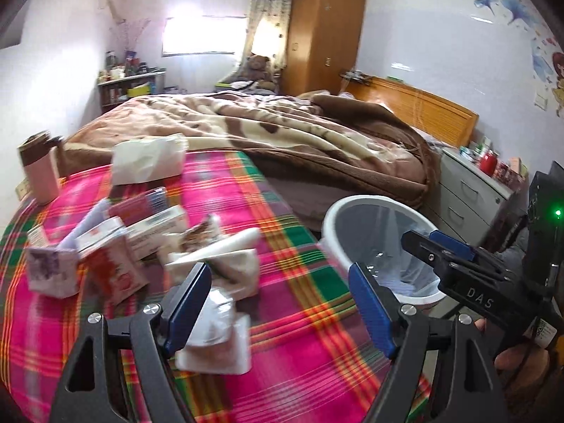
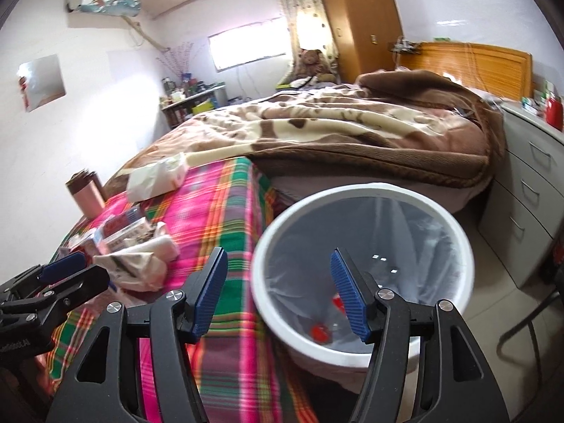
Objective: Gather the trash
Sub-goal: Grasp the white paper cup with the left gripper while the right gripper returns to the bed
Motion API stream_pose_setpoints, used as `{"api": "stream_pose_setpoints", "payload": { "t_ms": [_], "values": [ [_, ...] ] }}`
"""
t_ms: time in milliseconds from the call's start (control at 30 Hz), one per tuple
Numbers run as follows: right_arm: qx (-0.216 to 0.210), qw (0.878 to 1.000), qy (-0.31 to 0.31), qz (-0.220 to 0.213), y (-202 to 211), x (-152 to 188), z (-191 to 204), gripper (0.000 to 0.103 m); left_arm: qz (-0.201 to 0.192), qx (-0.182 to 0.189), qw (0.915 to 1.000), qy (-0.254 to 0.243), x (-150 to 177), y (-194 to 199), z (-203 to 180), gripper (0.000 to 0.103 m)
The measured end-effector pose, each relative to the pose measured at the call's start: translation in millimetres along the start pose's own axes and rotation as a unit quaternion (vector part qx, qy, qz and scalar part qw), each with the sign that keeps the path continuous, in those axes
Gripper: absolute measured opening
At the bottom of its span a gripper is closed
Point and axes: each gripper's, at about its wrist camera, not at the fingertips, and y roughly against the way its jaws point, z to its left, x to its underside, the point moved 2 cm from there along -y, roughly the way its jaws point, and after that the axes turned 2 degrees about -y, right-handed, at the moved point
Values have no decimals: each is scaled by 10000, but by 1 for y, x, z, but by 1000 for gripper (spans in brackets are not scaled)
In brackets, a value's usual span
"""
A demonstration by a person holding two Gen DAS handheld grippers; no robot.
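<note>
Bedroom: bed with a pink-green plaid sheet (image 1: 282, 232) at the near end, brown patterned blanket (image 1: 282, 127) bunched toward the wooden headboard (image 1: 423, 105), wardrobe (image 1: 328, 31) in the far corner, grey drawer unit (image 2: 528, 190) beside the bed. White round trash bin (image 2: 454, 225) with a clear liner sits on the floor just beside the bed edge; something red lies at its bottom (image 2: 320, 331). Trash is piled on the plaid sheet: small cartons (image 1: 151, 225), crumpled tissue and wrappers (image 1: 218, 257), a white plastic bag (image 1: 148, 162) further back, a pink tumbler (image 1: 38, 169) at the sheet's left edge. Left gripper (image 1: 282, 306) is over the sheet, jaws spread, nothing pinched; a clear plastic package (image 1: 218, 338) lies on the sheet at its left finger, contact unclear through motion blur. Right gripper (image 2: 278, 292) hangs at the bin rim, jaws apart and empty, right finger over the bin opening, left finger over the sheet.
</note>
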Motion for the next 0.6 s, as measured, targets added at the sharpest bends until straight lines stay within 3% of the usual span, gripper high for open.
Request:
{"api": "stream_pose_setpoints", "payload": {
  "t_ms": [133,600],
  "values": [
    [-130,9998,145,17,-6,3,17,71,-9,-152,9998,99,9,5,18,82],
    [-365,9986,272,273,-31,8,51,72,447,-342,9976,413,39,-20,56,83]
  ]
}}
